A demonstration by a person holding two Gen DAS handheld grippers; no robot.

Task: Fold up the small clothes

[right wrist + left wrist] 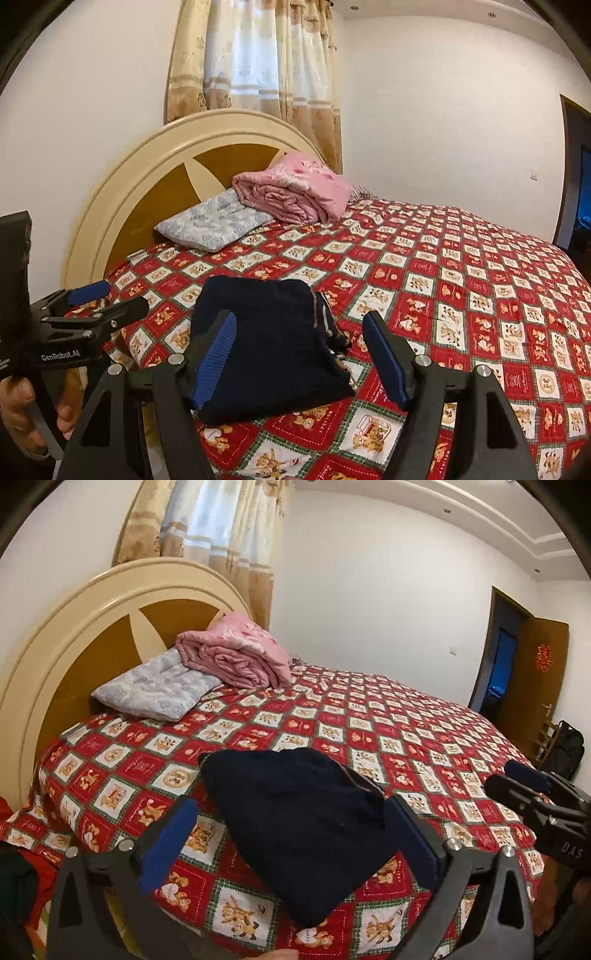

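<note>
A dark navy garment (299, 823) lies folded into a compact block on the red patterned bedspread (388, 716), near the bed's front edge. It also shows in the right wrist view (273, 343), with a striped hem at its right side. My left gripper (291, 834) is open, its blue pads either side of the garment and above it, holding nothing. My right gripper (301, 354) is open and empty, hovering over the garment's right part. The right gripper shows at the right edge of the left wrist view (517, 779). The left gripper shows at the left of the right wrist view (107, 299).
A grey-white pillow (159, 686) and a rolled pink blanket (236, 653) lie by the cream and brown headboard (74, 638). Red cloth (22, 853) hangs off the bed's left side. A wooden door (535, 679) and a black bag (565, 746) stand at far right.
</note>
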